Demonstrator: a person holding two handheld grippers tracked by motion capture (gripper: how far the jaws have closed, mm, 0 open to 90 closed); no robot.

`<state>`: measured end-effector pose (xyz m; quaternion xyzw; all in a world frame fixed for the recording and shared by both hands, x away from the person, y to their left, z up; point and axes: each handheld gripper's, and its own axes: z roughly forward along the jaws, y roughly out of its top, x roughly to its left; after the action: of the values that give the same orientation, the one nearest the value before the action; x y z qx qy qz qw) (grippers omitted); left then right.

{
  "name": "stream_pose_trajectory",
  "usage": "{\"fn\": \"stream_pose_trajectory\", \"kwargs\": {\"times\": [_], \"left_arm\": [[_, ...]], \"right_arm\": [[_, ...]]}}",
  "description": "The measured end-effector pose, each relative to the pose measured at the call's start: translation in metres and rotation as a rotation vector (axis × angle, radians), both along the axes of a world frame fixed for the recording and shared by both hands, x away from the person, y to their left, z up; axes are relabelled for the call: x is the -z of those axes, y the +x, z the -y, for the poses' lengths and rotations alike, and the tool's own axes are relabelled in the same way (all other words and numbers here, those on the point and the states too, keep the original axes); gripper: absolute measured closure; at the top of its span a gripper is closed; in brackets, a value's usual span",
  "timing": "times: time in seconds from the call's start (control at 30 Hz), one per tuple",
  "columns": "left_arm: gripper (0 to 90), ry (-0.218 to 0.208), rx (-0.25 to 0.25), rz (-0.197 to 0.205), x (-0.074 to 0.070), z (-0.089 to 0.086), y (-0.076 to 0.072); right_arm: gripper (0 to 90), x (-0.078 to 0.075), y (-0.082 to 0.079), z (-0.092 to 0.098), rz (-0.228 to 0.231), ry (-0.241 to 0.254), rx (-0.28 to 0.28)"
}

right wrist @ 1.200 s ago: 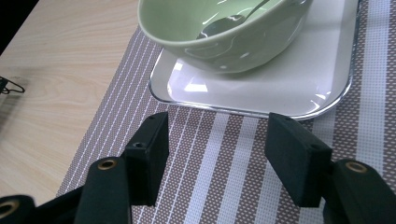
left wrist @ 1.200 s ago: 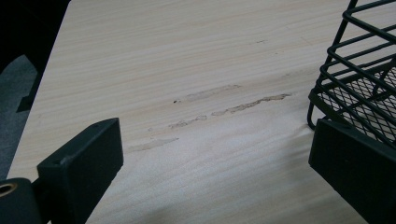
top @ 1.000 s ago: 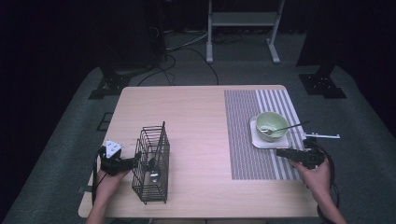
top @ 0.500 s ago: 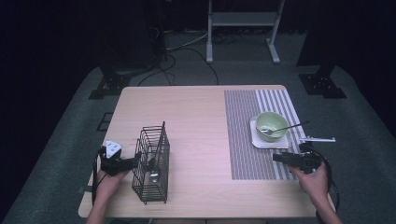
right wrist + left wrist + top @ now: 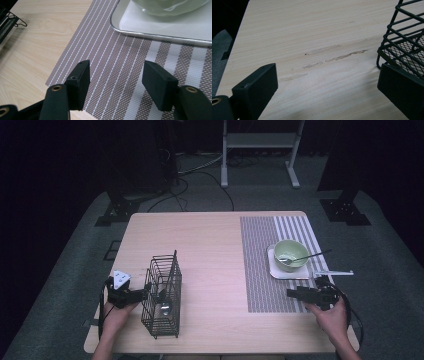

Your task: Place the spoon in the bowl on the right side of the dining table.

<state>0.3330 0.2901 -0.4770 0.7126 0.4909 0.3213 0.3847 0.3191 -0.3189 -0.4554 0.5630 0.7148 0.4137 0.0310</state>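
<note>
Over the striped placemat (image 5: 280, 270), the right tongs (image 5: 291, 293) lie level and gape empty; left tongs (image 5: 146, 291) open beside the wire basket (image 5: 162, 295).

Spread gripper (image 5: 327, 87) jaws over bare table (image 5: 312, 32), wire basket (image 5: 404, 42) beside.

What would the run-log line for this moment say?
left gripper: open, at wire basket | right gripper: open, empty, over striped placemat | green bowl with spoon on white plate

Small item in wire basket (image 5: 162, 302) unidentifiable; bowl (image 5: 170, 6) cropped.
</note>
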Motion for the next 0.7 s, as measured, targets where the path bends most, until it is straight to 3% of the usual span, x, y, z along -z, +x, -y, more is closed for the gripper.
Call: {"fn": "stream_pose_trajectory", "kwargs": {"times": [0.7], "left_arm": [[2.2, -0.003, -0.001, 0.0, 0.0, 0.0, 0.0]], "right_arm": [[38.2, 0.006, -0.01, -0.022, 0.004, -0.03, -0.068]]}}
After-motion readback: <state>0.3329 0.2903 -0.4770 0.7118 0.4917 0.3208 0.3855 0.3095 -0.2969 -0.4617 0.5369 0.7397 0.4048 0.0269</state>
